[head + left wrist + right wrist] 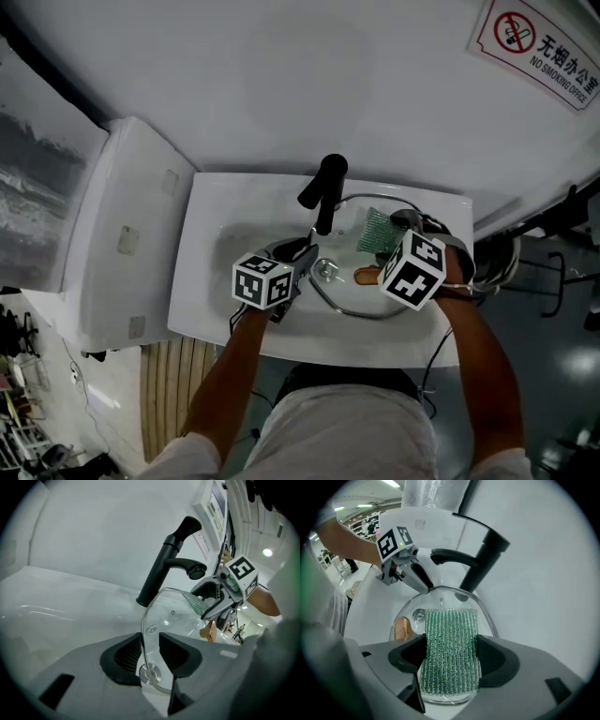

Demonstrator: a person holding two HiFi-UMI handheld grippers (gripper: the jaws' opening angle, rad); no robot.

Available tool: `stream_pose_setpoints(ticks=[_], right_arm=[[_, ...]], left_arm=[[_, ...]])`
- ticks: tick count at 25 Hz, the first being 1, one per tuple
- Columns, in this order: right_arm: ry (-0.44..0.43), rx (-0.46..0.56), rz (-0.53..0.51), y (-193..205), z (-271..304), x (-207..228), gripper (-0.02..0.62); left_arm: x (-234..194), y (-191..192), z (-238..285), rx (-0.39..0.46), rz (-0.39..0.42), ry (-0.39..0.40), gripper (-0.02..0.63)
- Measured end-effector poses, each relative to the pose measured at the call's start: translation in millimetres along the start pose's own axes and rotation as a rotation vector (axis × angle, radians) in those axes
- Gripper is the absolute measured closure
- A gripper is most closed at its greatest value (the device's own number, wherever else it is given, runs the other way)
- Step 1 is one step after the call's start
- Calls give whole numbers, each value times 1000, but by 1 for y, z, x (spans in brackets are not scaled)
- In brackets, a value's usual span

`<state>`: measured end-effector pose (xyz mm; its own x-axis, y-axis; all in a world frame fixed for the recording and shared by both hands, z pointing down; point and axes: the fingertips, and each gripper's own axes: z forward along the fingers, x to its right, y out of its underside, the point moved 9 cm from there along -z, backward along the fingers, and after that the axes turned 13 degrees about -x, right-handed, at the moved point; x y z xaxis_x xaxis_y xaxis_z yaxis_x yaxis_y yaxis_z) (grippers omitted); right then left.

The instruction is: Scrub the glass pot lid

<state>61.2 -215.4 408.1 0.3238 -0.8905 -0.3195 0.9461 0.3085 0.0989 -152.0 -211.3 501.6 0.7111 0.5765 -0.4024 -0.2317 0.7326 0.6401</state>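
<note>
Sink (211,220): white basin beneath all the rest, so that drips fell into it. Left gripper (150,649): jaws closed on the rim of the lid (174,616), which we held tilted over the sink, below the spout. We judged this grip was there to steady the glass against rubbing. Knob (367,275): brown, near the lid's middle, left free. Faucet (325,192): black, behind the lid; we saw no water running. Pad (450,648): green mesh, laid flat against the glass on the lid's far side. Right gripper (450,657): jaws clamped on the pad's two sides and pointed steeply down, so that the pad's face met the lid. We judged the scrubbing was under way.
</note>
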Motion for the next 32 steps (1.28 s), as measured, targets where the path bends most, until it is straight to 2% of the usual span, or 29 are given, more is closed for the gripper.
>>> stream_pose_setpoints(ticks=[8, 13, 16, 21, 27, 32], right_arm=[[46, 3, 191, 59, -6, 9, 267], [137, 49, 223, 75, -22, -7, 267], [198, 105, 171, 65, -37, -31, 267], [249, 180, 12, 37, -53, -79, 267], [202, 186, -153, 9, -41, -135, 268], [171, 146, -239, -4, -22, -158, 267]], left_arm=[[0, 0, 0, -4, 0, -6, 479], [2, 0, 0, -1, -5, -14, 479], [2, 1, 0, 2, -10, -20, 479], [3, 1, 0, 3, -14, -30, 480], [4, 2, -1, 6, -21, -41, 482], [4, 3, -1, 5, -22, -45, 485]])
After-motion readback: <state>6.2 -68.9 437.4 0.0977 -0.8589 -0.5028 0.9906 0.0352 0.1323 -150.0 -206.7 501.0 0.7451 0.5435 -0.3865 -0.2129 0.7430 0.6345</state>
